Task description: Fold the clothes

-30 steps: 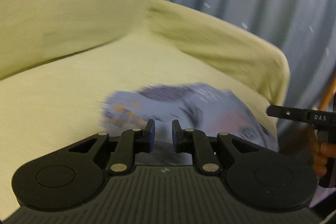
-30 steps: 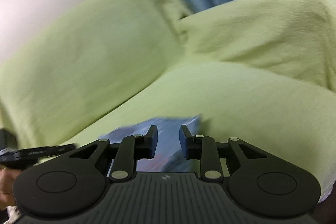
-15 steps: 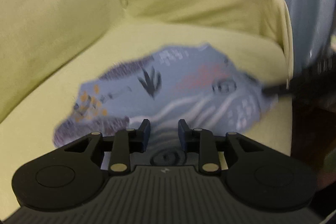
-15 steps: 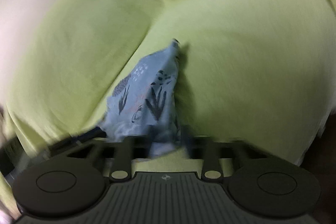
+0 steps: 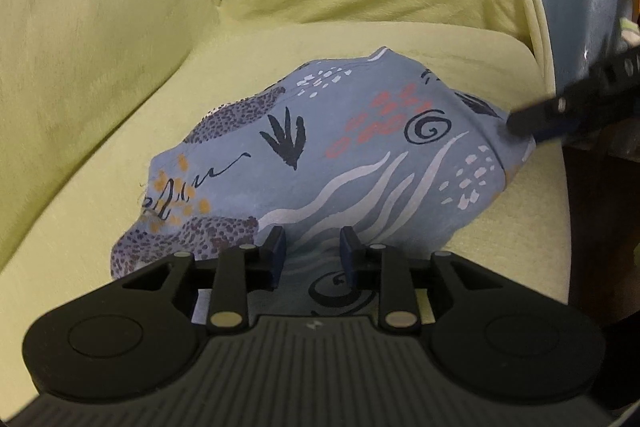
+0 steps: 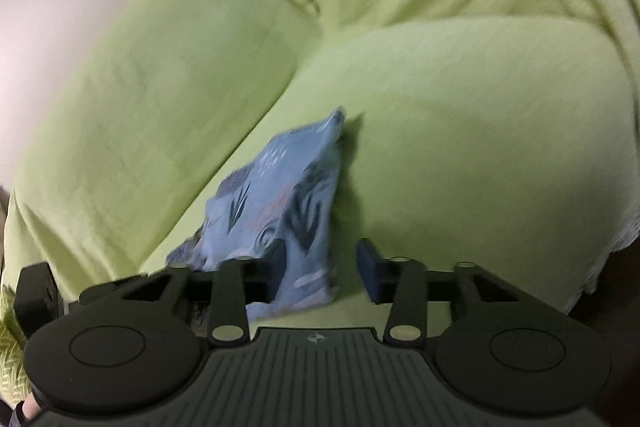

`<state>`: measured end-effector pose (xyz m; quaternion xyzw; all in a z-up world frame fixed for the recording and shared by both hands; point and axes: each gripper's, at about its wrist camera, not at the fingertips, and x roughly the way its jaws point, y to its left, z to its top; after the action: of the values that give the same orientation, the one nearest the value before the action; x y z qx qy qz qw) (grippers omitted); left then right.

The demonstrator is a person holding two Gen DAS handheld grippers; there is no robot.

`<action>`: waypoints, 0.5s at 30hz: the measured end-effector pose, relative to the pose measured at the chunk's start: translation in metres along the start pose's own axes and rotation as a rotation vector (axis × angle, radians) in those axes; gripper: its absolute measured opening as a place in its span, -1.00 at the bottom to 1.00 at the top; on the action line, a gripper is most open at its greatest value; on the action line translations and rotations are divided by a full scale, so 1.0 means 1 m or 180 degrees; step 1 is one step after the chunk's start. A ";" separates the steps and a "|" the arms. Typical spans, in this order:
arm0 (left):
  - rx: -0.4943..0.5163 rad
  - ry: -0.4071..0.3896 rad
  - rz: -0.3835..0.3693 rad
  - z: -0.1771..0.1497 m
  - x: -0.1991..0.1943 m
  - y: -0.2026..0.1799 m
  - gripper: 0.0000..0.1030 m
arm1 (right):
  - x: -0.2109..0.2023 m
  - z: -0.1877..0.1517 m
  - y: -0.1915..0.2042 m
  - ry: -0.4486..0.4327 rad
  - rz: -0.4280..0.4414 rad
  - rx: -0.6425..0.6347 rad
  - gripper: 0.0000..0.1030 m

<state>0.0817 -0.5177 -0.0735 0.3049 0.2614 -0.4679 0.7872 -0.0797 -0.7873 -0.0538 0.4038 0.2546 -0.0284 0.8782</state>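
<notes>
So the printed blue garment (image 5: 332,155) is lying on the seat of the green sofa (image 5: 100,47), toward the front edge and closer to the armrest end than the backrest side. Starting at the left: the left gripper (image 5: 312,255) sits at the near edge of the cloth, jaws parted with fabric running between them, but the pads don't look like they're pinching anything. Its jaws have just been opening a bit. The cloth's long axis runs roughly left to right across the seat front from this side, so the bulk of it lies ahead of and to both sides of those tongs.

Over on the right, the right gripper (image 6: 322,267) is at the other end of the garment near the armrest corner, jaws let go and spread well apart. They've just been opening, with the cloth's corner between them, resting against the left finger only. I'd say both hands are about equally near their own ends, so the next fold probably needs a fresh pinch on each side
</notes>
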 end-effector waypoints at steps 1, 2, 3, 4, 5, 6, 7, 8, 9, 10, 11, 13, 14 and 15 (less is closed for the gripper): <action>-0.0020 0.0004 -0.0014 0.000 0.000 0.001 -0.52 | 0.004 -0.001 0.001 0.0077 0.0042 0.0022 -0.14; -0.0022 0.0007 -0.0016 0.000 0.000 0.001 -0.52 | 0.008 -0.003 0.002 0.0148 0.0076 0.0043 -0.14; -0.0022 0.0009 -0.0018 0.000 0.001 0.001 -0.52 | 0.012 -0.005 0.002 0.0198 0.0072 0.0054 -0.14; -0.0012 0.0010 -0.0019 0.000 0.000 0.001 -0.52 | 0.014 -0.007 0.003 0.0243 0.0038 0.0034 -0.21; -0.0001 0.0010 -0.0020 0.000 0.000 0.001 -0.52 | 0.017 -0.009 0.004 0.0264 -0.0006 -0.0002 -0.38; 0.0010 0.0011 -0.0022 0.000 -0.001 0.001 -0.52 | 0.018 -0.011 0.005 0.0279 -0.0044 -0.0037 -0.64; 0.0019 0.0011 -0.0027 0.000 -0.001 0.001 -0.52 | 0.018 -0.011 0.005 0.0274 -0.0060 -0.0066 -0.69; 0.0032 0.0012 -0.0030 0.000 -0.002 0.001 -0.52 | 0.018 -0.012 0.006 0.0268 -0.0080 -0.0099 -0.71; 0.0036 0.0013 -0.0032 -0.001 -0.002 0.002 -0.52 | 0.017 -0.011 0.006 0.0253 -0.0117 -0.0147 -0.75; 0.0040 0.0014 -0.0034 -0.001 -0.002 0.003 -0.51 | 0.017 -0.010 0.006 0.0240 -0.0149 -0.0188 -0.77; 0.0038 0.0015 -0.0030 -0.002 -0.003 0.004 -0.49 | 0.017 -0.009 0.005 0.0236 -0.0164 -0.0197 -0.77; 0.0045 0.0014 -0.0017 -0.004 -0.003 0.007 -0.48 | 0.018 -0.010 0.002 0.0237 -0.0168 -0.0178 -0.78; 0.0044 0.0016 -0.0003 -0.005 -0.004 0.009 -0.47 | 0.018 -0.010 0.000 0.0233 -0.0159 -0.0147 -0.78; 0.0043 0.0018 0.0011 -0.005 -0.005 0.010 -0.47 | 0.018 -0.009 -0.001 0.0220 -0.0156 -0.0124 -0.78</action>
<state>0.0882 -0.5074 -0.0716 0.3120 0.2600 -0.4675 0.7852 -0.0679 -0.7781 -0.0681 0.3810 0.2951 -0.0310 0.8757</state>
